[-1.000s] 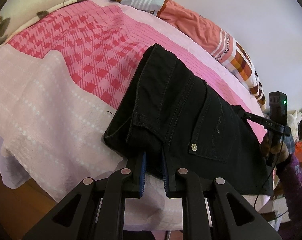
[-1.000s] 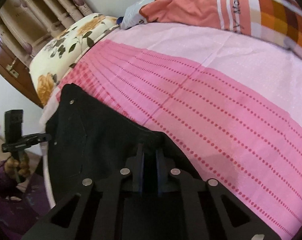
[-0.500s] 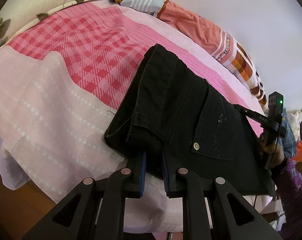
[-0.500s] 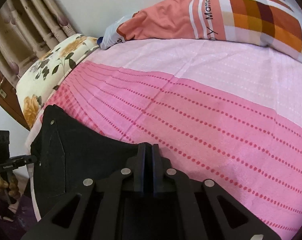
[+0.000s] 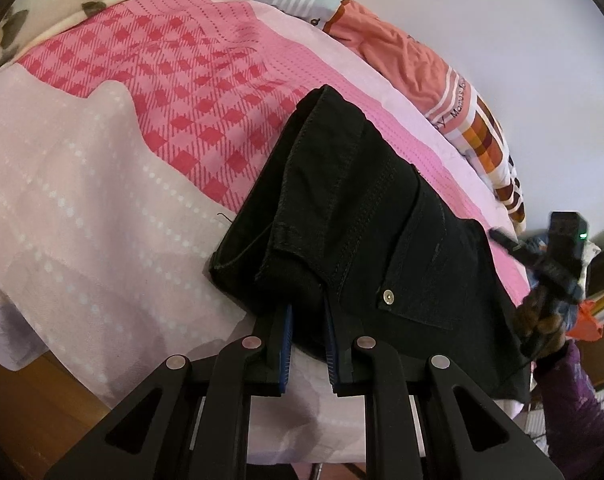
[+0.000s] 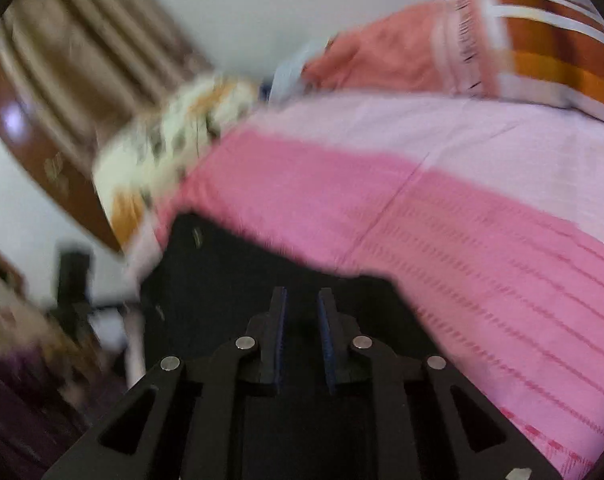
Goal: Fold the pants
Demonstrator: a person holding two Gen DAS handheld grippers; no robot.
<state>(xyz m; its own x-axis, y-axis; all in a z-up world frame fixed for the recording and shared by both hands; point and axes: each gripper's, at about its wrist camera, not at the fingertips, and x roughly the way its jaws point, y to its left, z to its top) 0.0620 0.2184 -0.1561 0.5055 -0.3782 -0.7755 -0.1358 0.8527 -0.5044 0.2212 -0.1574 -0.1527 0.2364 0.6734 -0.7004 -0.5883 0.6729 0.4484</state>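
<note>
Pants [image 5: 366, 240], black, lie folded on the pink bedsheet [image 5: 150, 128] near the bed's front edge, rear pocket and its rivet facing up; no boxes, baskets or other containers show in either view. Left gripper [image 5: 307, 312] has its blue-padded fingers [image 5: 285, 332] clamped on a bunched fold at the near edge of the pants, the same hold as a second ago. Right gripper [image 6: 302, 304] hangs just above the far end of the pants [image 6: 238, 276], fingers [image 6: 279, 312] parted with nothing between them; half a second ago they were pressed together, so the grip has let go. Right view is now motion-blurred, where before it was sharp. Floral pillow [image 6: 162, 148] and orange quilt [image 5: 402, 60] lie at the head and far side.
</note>
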